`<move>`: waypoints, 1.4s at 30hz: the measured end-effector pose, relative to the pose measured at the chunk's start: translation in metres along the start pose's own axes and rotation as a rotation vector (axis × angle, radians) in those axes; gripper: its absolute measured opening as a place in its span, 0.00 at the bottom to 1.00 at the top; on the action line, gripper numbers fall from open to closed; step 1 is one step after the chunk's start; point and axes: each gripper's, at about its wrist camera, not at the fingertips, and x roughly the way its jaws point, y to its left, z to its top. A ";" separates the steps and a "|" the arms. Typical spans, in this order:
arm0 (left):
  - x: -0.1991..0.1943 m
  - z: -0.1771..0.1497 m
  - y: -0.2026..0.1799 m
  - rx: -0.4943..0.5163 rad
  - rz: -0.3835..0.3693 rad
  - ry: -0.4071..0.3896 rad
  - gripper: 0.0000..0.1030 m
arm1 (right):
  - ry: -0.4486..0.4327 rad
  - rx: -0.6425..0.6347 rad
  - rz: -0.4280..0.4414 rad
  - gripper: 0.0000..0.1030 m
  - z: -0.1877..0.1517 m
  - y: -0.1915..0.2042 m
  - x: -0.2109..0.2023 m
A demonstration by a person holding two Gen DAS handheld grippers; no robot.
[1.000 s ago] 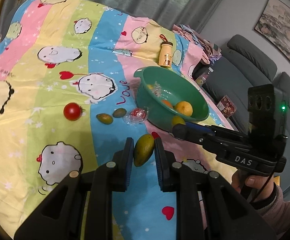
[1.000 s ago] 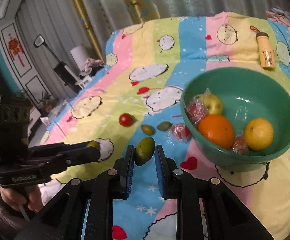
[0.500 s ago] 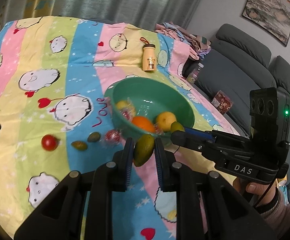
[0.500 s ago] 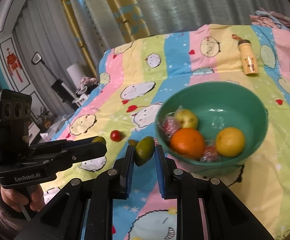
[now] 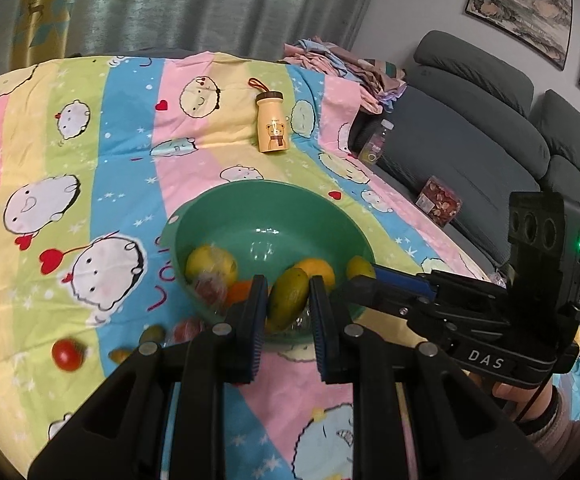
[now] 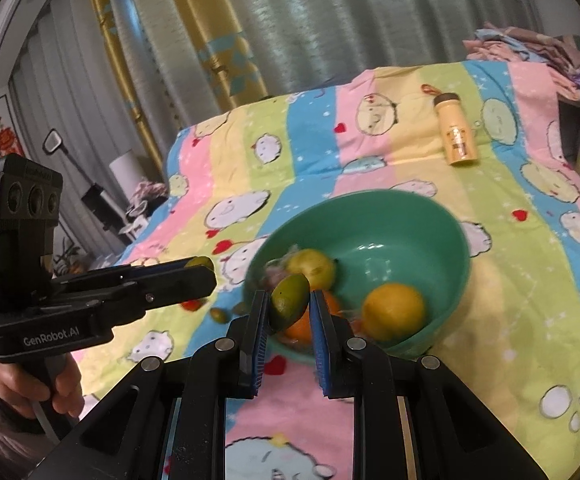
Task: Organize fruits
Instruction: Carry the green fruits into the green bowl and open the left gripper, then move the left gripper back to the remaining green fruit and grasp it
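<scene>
Above a green bowl [image 5: 250, 208], both tongs carry fruit. Low in the centre of the left wrist view, the left tongs [image 5: 288, 304] are clamped on a yellow-green mango [image 5: 288, 298], which hangs in front of the bowl's near rim. At the right of the same frame the right tongs [image 5: 360, 276] reach in from the side, closed on a small green fruit [image 5: 360, 267] at the bowl's right edge; a hand [image 5: 526, 398] grips their handle.

From the right wrist view, that green fruit sits pinched between the tongs low in the centre, against the bowl's left rim, while the left tongs cross the left side of the frame.

Inside the bowl lie 1 orange [image 6: 304, 326], 1 yellow citrus [image 6: 394, 310], 1 pale yellow fruit [image 6: 312, 266] and some plastic-wrapped red pieces [image 5: 210, 290].

On the striped cartoon sheet [image 5: 130, 120], at lower left of the left view, rest 1 tomato [image 5: 66, 354], 2 small olive-coloured fruits [image 5: 152, 334] and another wrapped red piece. A yellow bottle [image 5: 272, 122] lies beyond the bowl.
</scene>
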 end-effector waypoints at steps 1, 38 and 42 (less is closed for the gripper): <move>0.005 0.002 0.000 0.001 0.000 0.003 0.20 | -0.001 -0.002 -0.006 0.22 0.001 -0.003 0.000; 0.075 0.008 0.007 0.026 0.109 0.123 0.55 | 0.087 -0.045 -0.132 0.23 0.015 -0.033 0.040; 0.067 0.008 0.008 0.015 0.114 0.107 0.65 | 0.073 -0.027 -0.125 0.31 0.013 -0.032 0.033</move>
